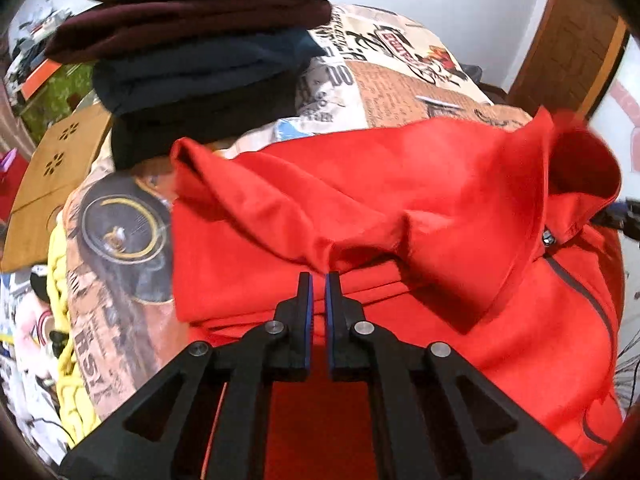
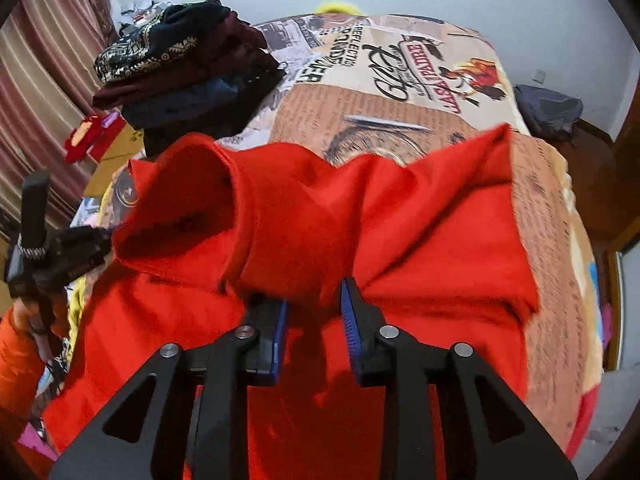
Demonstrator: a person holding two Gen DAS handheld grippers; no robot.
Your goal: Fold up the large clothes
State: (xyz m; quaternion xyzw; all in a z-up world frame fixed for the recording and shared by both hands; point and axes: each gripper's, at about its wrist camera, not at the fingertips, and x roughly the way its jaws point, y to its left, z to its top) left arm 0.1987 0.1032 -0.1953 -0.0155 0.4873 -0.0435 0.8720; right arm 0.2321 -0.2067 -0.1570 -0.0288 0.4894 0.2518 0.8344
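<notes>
A large red jacket (image 1: 400,208) lies on a bed with a printed blanket (image 1: 400,80). It also fills the right wrist view (image 2: 320,220). My left gripper (image 1: 319,280) is shut on a pinched fold of the red fabric and lifts it off the layer beneath. My right gripper (image 2: 314,300) is shut on a thicker bunch of the jacket, jaws a little apart around it. The collar and zipper (image 1: 560,264) show at the right. The left gripper also shows at the left of the right wrist view (image 2: 92,240), at the lifted hem.
A stack of folded dark clothes (image 1: 208,52) stands on the far left of the bed; it shows in the right wrist view too (image 2: 180,72). A wooden stool (image 1: 52,176) stands left of the bed. A wooden door (image 1: 568,40) is at the far right.
</notes>
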